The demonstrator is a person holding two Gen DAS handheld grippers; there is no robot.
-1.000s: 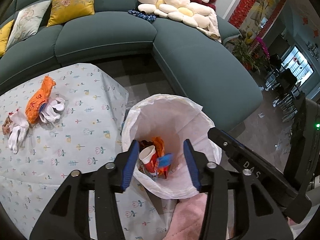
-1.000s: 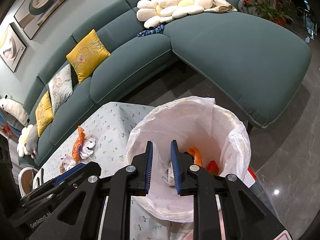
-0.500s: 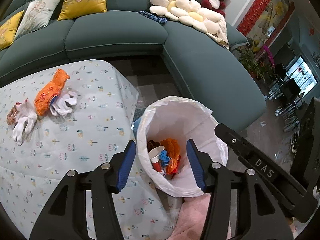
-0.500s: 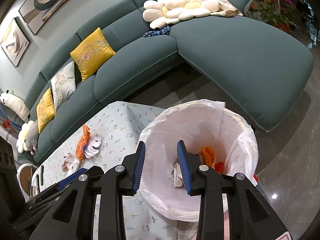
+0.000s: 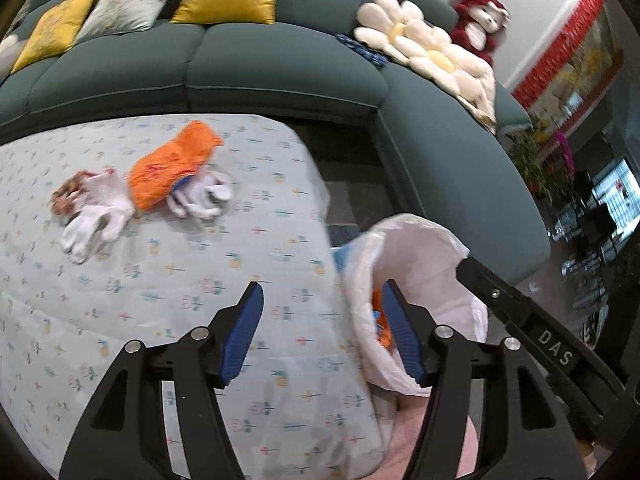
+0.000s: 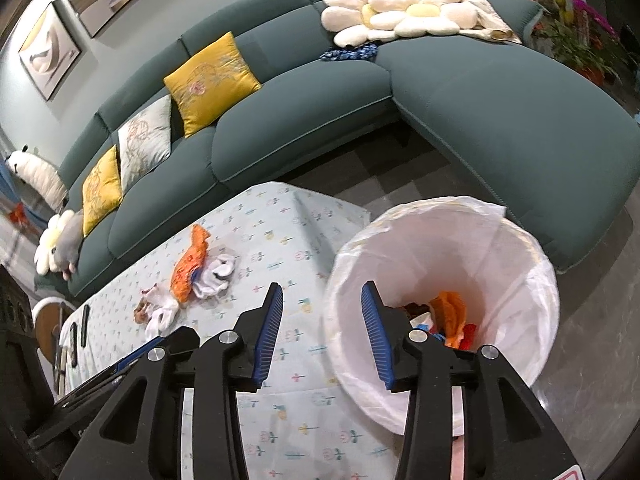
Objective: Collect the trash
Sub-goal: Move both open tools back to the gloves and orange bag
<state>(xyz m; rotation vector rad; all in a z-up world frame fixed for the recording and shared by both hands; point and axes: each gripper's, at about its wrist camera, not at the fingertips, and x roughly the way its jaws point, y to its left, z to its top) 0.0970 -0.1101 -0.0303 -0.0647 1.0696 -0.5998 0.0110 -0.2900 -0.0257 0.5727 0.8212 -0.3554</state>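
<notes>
Both tongs [image 5: 322, 304] [image 6: 322, 306] agape, empty, astride table edge [image 6: 316, 276] and bin rim [image 6: 336, 272].

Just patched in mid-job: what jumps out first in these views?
The white-lined trash bin beside the table, already holding orange and red wrappers. On the floral tablecloth a crumpled orange wrapper lies among white tissues. Both grippers hang empty with jaws apart, left gripper and right gripper.
</notes>
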